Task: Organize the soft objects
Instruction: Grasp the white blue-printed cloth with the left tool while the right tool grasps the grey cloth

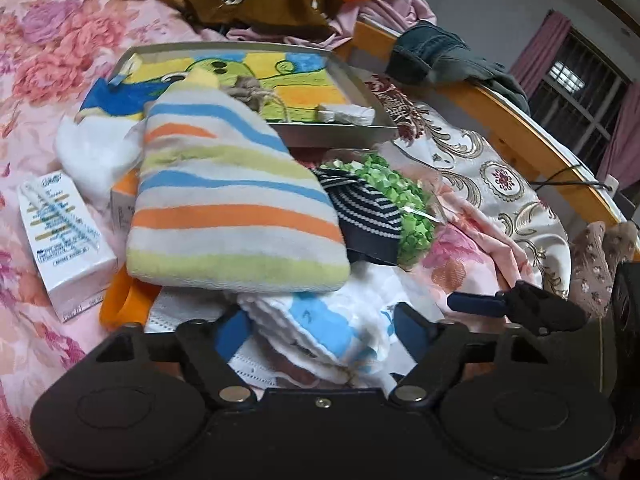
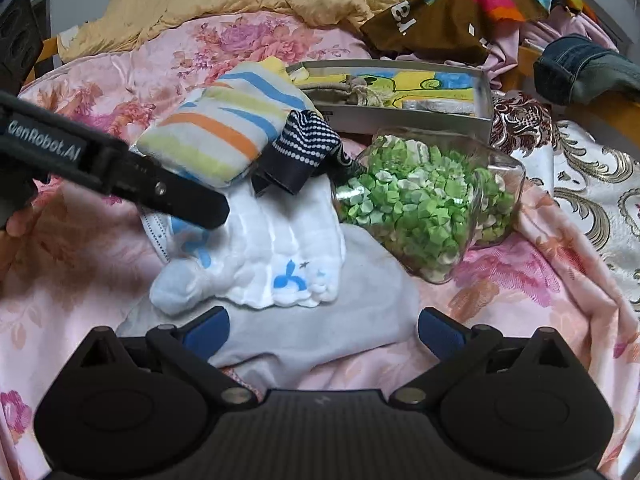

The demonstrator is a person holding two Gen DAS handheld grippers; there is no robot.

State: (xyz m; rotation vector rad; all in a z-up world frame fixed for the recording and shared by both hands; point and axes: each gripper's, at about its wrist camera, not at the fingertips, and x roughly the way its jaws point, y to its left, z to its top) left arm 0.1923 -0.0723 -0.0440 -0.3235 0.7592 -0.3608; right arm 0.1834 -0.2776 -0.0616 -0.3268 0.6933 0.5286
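Observation:
A white cloth with blue prints lies bunched on the bed. My left gripper is low over it, its jaws open on either side of the bunch without clearly squeezing it. Its black finger crosses the right wrist view from the left. My right gripper is open above a grey cloth that lies under the white one. A folded striped towel and a navy striped piece rest just beyond.
A metal tray with a colourful cloth inside stands behind the towel. A clear jar of green paper stars lies on its side to the right. A white carton lies left. The wooden bed rail carries jeans.

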